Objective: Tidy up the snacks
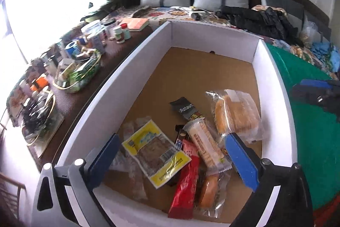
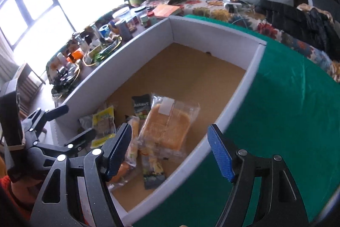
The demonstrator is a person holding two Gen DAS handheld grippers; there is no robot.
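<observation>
I am holding both tongs wide open and empty over the white-walled cardboard box [image 1: 212, 37]. The left tongs [image 1: 176, 161] are hanging nearer, straddling the yellow-edged clear snack packet [image 1: 156, 151], its long axis slanting between the pads. The right tongs [image 2: 171, 149] are framing the clear-wrapped orange cake [image 2: 167, 127]. The labels are too blurred to read.
</observation>
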